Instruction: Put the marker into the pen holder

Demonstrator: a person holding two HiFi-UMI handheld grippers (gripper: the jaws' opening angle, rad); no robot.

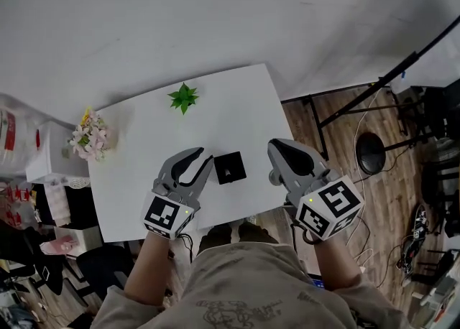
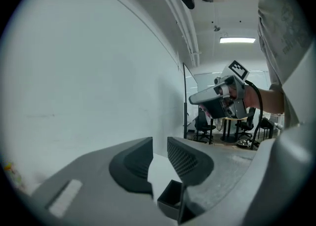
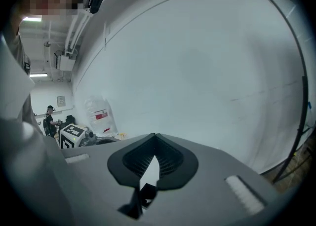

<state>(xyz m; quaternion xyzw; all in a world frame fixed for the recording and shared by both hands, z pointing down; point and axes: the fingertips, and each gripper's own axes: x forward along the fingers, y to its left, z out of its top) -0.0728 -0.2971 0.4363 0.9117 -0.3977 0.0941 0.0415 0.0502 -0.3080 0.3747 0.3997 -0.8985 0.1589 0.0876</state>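
A black square pen holder stands open-topped on the white table, near its front edge. My left gripper hovers just left of the holder, jaws a little apart and empty. In the left gripper view the holder lies just below the jaw tips. My right gripper hangs to the holder's right, off the table's right edge. Its tips meet, and the holder shows as a dark shape below them. No marker shows in any view.
A small green plant sits at the table's far edge and a bunch of pale flowers at its left edge. A black stand and cables are on the wooden floor at right. Cluttered shelves are at left.
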